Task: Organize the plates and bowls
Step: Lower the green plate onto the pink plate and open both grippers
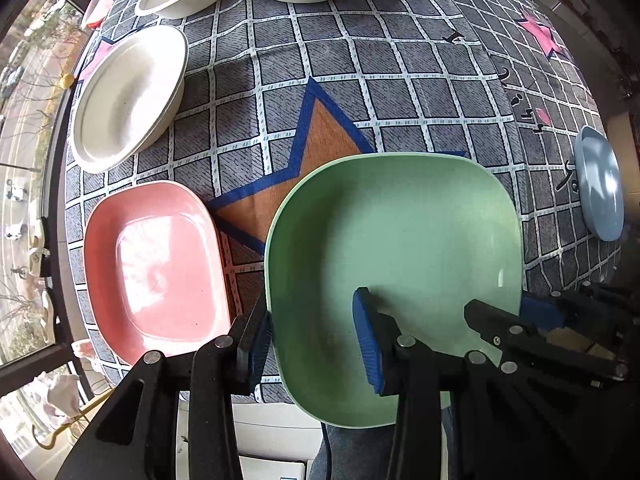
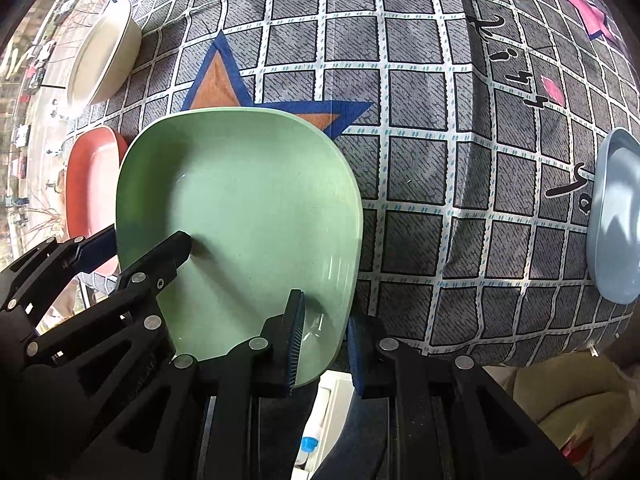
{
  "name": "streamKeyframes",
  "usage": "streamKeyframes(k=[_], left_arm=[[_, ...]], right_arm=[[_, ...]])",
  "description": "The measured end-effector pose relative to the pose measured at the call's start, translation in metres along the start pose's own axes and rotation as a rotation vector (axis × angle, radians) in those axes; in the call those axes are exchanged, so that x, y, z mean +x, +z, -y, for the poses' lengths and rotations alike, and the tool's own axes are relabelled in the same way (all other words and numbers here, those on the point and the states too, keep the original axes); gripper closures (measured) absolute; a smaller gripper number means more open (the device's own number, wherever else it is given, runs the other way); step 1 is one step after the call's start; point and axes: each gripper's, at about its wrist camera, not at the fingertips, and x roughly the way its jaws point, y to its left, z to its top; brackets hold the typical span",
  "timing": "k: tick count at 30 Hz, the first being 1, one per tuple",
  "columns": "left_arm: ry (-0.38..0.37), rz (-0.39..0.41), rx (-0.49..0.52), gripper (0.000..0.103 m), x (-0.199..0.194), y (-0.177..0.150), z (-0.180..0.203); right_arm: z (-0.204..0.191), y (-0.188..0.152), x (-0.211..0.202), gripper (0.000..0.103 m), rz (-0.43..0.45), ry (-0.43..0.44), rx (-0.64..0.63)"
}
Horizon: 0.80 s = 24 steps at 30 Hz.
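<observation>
- A green plate (image 1: 396,264) sits at the near edge of the table, overhanging a checked tablecloth (image 1: 400,80) printed with an orange star, and is straddled on both sides by handheld grippers
- The left gripper (image 1: 316,340) stands wide apart across the plate's left rim, one blue pad outside the wall and one inside; contact cannot be confirmed
- The right gripper (image 2: 322,344) has its fingers narrowly parted around the plate's right rim, close to the wall but with no clear squeeze visible
- The plate looks rigid, light and smooth, likely melamine or plastic: its glossy sloped wall could slip, so the raised rim near a corner seems the surest hold
- A pink plate (image 1: 154,268) lies just beside it to the left, a blue plate (image 1: 602,184) well apart on the right
- Three white bowls (image 1: 128,96) rest further back on the left side
- Both tools reach in low from the near side, pointing across the table
</observation>
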Motion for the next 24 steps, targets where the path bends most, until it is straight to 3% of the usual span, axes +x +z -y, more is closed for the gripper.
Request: streamKeyframes(k=[10,14,17,24], left_arm=[[0.002,0.066,-0.067,0.060,-0.039,0.004,-0.083],[0.025,0.077,-0.099,0.060,-0.031,0.004,-0.115],[0.041,0.078,-0.131,0.060,-0.027,-0.004,-0.142],[0.088,0.085,-0.176,0.060,-0.011,-0.011,-0.183]], right_arm=[[-0.059,0.001,-0.014,0.080,0.045,-0.001,-0.074],[-0.082,-0.008,-0.005,0.080,0.046,0.000,-0.115],[-0.122,-0.011,-0.013,0.080,0.036,0.014,-0.143],[-0.199,0.006,-0.007,0.080,0.010,0.050,-0.176]])
